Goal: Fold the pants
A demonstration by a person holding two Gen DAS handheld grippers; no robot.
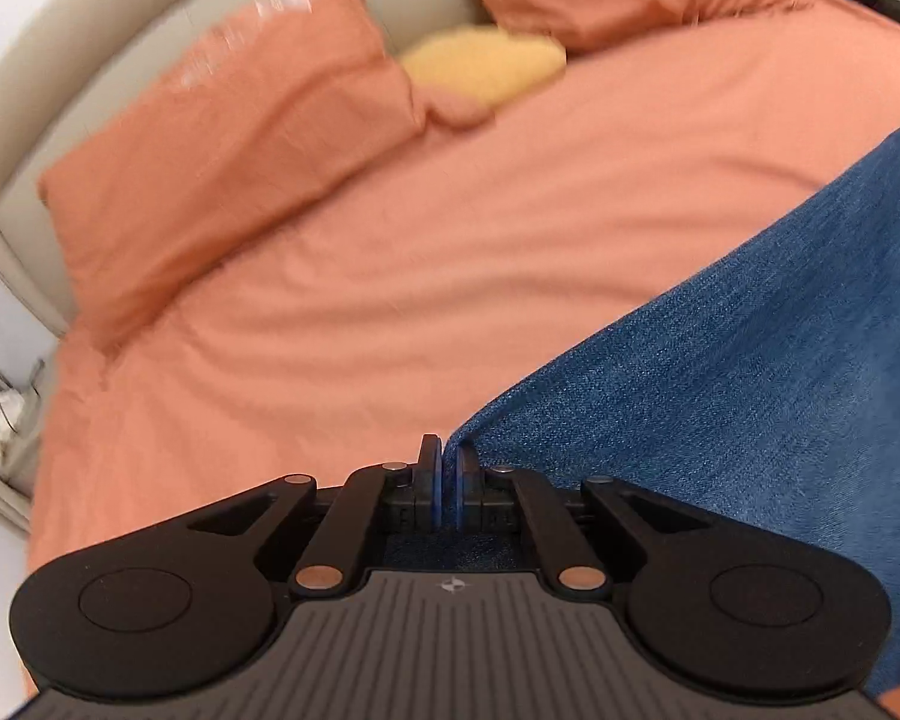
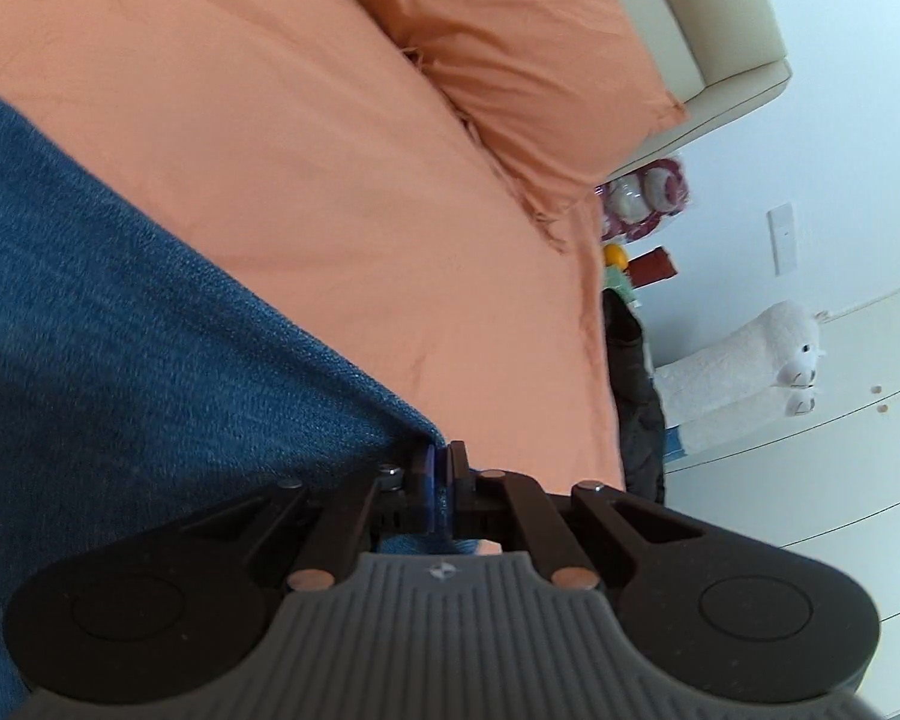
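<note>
The pants [image 1: 750, 372] are blue denim, held up above an orange bed. In the left wrist view the cloth stretches from my left gripper [image 1: 447, 456] up to the right edge. My left gripper is shut on a corner of the pants. In the right wrist view the pants [image 2: 120, 312] fill the left side and run down to my right gripper [image 2: 444, 459]. My right gripper is shut on another corner of the pants. The cloth hangs taut between the two grippers; most of the pants lies outside both views.
The bed [image 1: 390, 276] has an orange sheet. Two orange pillows [image 1: 222, 150] and a yellow cushion [image 1: 480, 66] lie at a beige headboard [image 1: 60, 48]. Right of the bed edge [image 2: 594, 330] stand white cabinets [image 2: 840, 468] with a white plush alpaca [image 2: 768, 354].
</note>
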